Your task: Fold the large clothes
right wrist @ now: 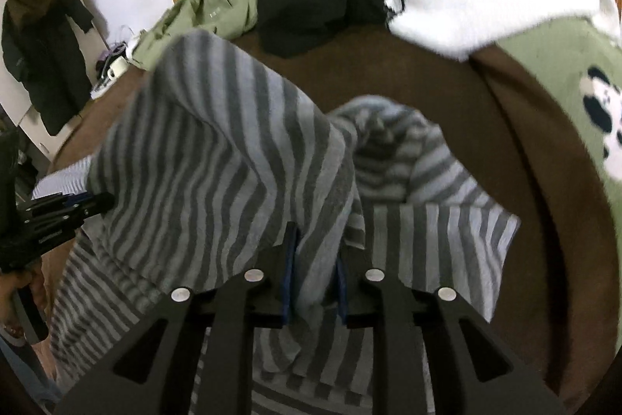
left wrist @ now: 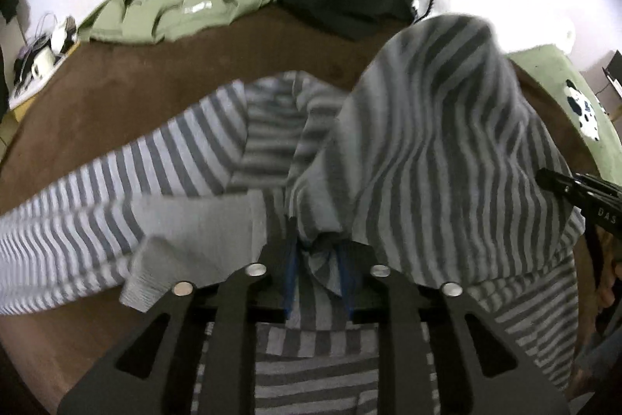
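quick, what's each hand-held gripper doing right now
Left hand-held gripper: closed on a bunched fold of the striped garment.
Right hand-held gripper: closed on a lifted fold of the same striped garment.

Your right gripper [right wrist: 314, 273] pinches a raised fold of the striped garment [right wrist: 217, 158] above the brown bed [right wrist: 447, 72]; left gripper [right wrist: 99, 202] grips its far edge.

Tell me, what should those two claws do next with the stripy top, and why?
Probably carry the lifted fold forward and lay it down flat. Both the left gripper and right gripper are shut on the striped garment, its raised part hangs above the rest on the brown bedcover.
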Tool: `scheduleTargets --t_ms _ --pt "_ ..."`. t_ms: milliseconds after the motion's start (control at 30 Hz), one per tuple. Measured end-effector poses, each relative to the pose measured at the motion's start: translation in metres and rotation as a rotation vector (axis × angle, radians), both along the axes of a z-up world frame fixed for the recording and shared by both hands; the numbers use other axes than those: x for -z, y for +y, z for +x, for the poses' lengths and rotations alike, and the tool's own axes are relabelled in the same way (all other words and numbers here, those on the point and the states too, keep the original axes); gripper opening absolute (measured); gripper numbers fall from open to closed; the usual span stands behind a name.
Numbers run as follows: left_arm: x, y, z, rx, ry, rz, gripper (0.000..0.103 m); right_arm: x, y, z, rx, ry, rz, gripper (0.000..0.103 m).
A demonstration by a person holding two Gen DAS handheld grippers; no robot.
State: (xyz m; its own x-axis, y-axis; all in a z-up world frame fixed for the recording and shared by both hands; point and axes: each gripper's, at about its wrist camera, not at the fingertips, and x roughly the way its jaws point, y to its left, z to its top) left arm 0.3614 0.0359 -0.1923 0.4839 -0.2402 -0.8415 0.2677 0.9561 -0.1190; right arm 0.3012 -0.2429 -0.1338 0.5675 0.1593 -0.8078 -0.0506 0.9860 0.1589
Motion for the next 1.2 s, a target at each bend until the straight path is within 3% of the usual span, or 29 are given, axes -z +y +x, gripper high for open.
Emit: scheduleTargets --t_ms 33,67,200,400,633,1000,1067,1133,1200 --pt "0.006 0.003 0.001 -0.013 0.006 -0.010 0.039 0.003 -0.001 -0.001 0.009 -0.003 -0.007 0.024" --pt "0.010 0.005 0.001 -0.019 0.006 -0.014 0.041 0.005 -0.003 0.000 0.014 -0.007 -0.009 0.024" --pt "0.016 0.004 -0.001 -0.005 -0.007 -0.015 0.048 0.001 -0.009 -0.003 0.035 -0.031 -0.016 0.046" --pt "0.016 -0.002 -0.006 0.015 -0.010 -0.023 0.062 -0.037 -0.008 -0.005 -0.019 -0.114 -0.007 0.056" --pt "0.017 -0.003 -0.009 0.022 -0.019 -0.026 0.065 -0.066 0.023 0.038 -0.166 -0.147 0.019 0.056" --pt "0.019 -0.002 -0.009 0.031 -0.009 -0.027 0.065 -0.053 0.054 0.076 -0.200 -0.101 0.028 0.055" --pt "0.020 -0.002 -0.008 0.031 -0.007 -0.032 0.066 -0.048 0.054 0.078 -0.198 -0.086 0.024 0.045" --pt "0.020 -0.002 -0.008 0.033 -0.007 -0.031 0.066 -0.042 0.054 0.081 -0.199 -0.055 0.042 0.023" --pt "0.020 -0.002 -0.008 0.034 -0.009 -0.031 0.067 -0.038 0.054 0.083 -0.195 -0.039 0.042 0.015"
